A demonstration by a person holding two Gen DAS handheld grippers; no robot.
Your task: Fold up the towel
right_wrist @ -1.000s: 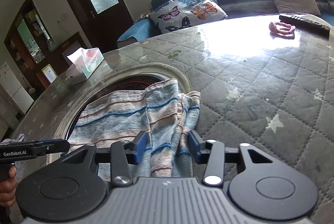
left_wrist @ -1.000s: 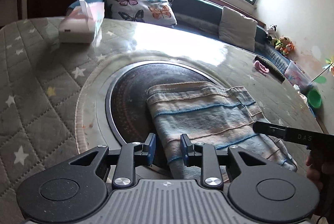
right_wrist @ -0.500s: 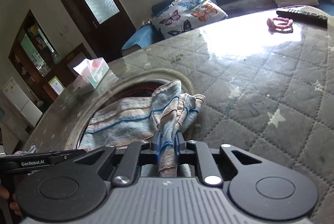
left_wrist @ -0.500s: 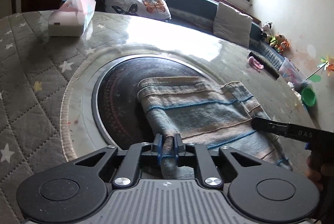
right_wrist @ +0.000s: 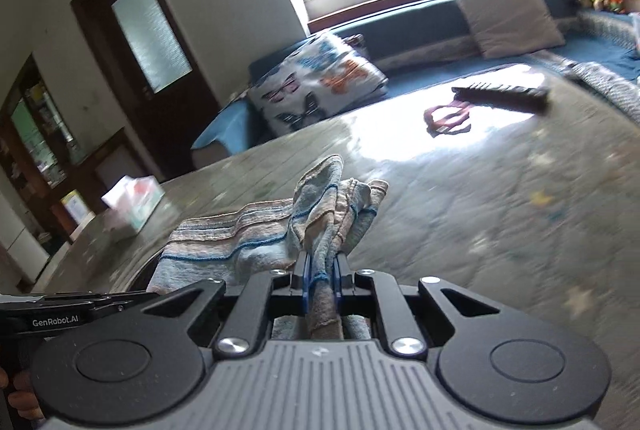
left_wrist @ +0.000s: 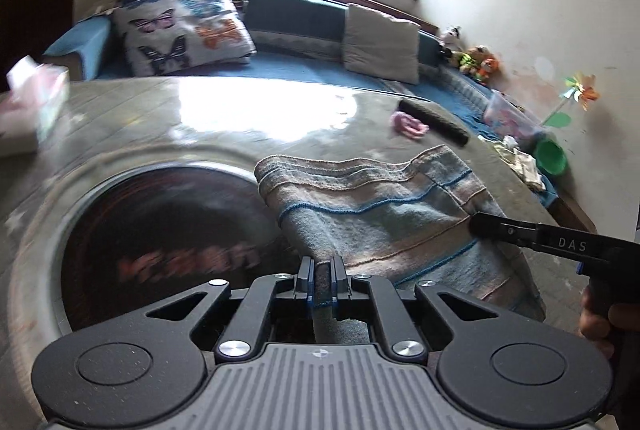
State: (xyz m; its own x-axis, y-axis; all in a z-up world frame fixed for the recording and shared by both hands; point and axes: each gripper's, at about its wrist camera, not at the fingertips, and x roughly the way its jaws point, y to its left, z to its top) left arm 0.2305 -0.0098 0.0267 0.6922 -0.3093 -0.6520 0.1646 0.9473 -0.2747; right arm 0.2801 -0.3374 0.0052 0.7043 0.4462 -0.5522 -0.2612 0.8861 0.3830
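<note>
Item: towel (left_wrist: 384,213), striped blue and tan, terry. It lay partly over the dark round inset (left_wrist: 168,230) of the table (left_wrist: 248,109) and partly on the quilted cover to the right; its near edge was raised off the surface, the far edge resting on the table.

Left gripper (left_wrist: 321,280): jaws nearly closed, pinching the towel's near left corner, cloth showing between the blue pads. Held so, in all likelihood, to carry that corner in a fold.

Right gripper (right_wrist: 321,276): jaws likewise drawn in on the near right edge, with several layers bunched and standing up in loose ruffles ahead of the jaws. The bunching suggested the towel already lay doubled on that side.

Both corners held at once, one per gripper, so the near edge could travel level and be laid on the far edge without skewing. Whether this was an early fold or a later one could not be told; the layering at the right fitted either.

Also on the table, well apart from the towel: tissue box (left_wrist: 32,109) at the left; remote (left_wrist: 434,121) with a pink item (left_wrist: 408,123) just beside it at the far right. Background blurred, consistent with the grippers being in motion.
</note>
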